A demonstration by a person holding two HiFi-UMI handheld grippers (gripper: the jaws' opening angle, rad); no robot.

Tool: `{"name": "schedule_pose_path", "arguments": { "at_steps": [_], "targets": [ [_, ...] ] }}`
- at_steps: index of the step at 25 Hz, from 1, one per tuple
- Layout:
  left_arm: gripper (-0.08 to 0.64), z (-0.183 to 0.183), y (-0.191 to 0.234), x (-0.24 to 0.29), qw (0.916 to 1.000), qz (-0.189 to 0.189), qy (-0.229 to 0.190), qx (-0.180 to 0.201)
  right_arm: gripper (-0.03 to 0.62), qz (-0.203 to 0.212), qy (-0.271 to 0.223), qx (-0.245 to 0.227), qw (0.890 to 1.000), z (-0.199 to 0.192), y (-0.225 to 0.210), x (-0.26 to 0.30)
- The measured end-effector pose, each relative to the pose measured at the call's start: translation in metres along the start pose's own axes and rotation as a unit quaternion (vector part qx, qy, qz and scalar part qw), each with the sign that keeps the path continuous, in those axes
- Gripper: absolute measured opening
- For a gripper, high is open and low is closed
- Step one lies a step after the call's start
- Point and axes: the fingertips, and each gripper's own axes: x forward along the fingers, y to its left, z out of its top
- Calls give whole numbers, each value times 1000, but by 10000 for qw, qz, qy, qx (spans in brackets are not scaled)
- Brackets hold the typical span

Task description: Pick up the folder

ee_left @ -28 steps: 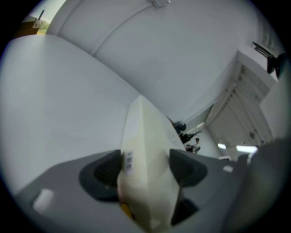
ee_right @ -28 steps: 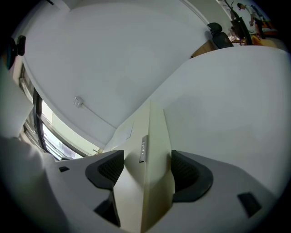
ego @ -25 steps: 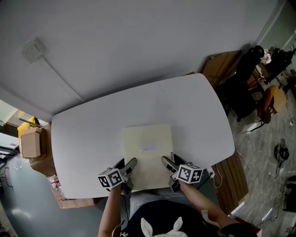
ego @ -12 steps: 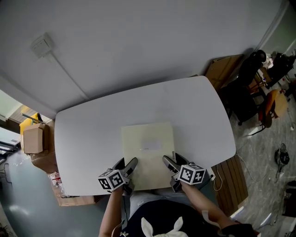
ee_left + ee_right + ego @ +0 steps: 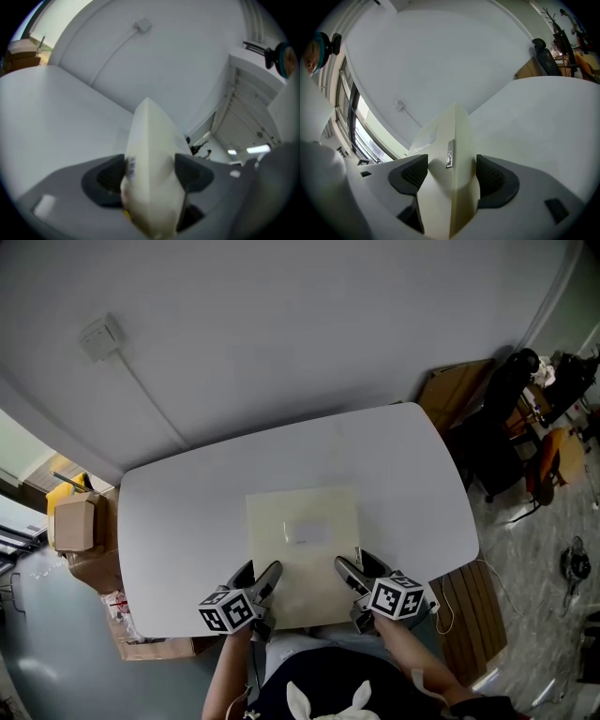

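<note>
- Two tools are holding one thing. The left tool (image 5: 255, 575) and the right tool (image 5: 357, 568) are each pinching the near edge of the pale yellow folder (image 5: 302, 535), one by each near corner.
- Each tool's jaws are pressing on the folder from both sides, and the folder is filling the gap between them.
- The folder is sitting over the near middle of the white table (image 5: 178, 512). Its near edge is reaching the side of the table where the person is standing.
- A cardboard box (image 5: 73, 525) is sitting low down, just beside the table's left end.
- A black chair (image 5: 495, 423) and a brown wooden board (image 5: 452, 381) are standing off to the right, well apart from the folder.
- A small white wall box (image 5: 101, 337) is hanging on the wall, with a thin line running down from it toward the table.
</note>
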Motion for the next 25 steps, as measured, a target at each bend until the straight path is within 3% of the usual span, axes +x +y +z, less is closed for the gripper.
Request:
{"name": "schedule_pose_path", "arguments": {
  "at_steps": [25],
  "targets": [
    [319, 60, -66, -37, 9961, -161, -772, 401, 288, 349, -516, -791, 9949, 68, 60, -33]
  ]
}}
